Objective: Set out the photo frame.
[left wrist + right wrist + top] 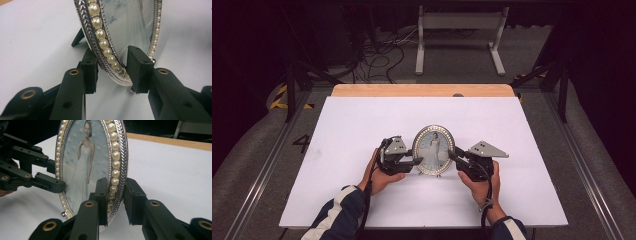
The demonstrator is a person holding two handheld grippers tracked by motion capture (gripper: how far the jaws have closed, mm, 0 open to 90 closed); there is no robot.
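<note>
Two black grippers flank my oval silver photo frame with its pearl-beaded rim (433, 149), which stands upright near the front middle of the white table sheet (362, 120). My left gripper (418, 161) comes in level from the left, jaws astride the frame's lower left rim; I cannot tell whether they press. My right gripper (453, 156) mirrors it, jaws straddling the right rim with a slight gap behind. Both hands sit low, wrists resting near the sheet.
</note>
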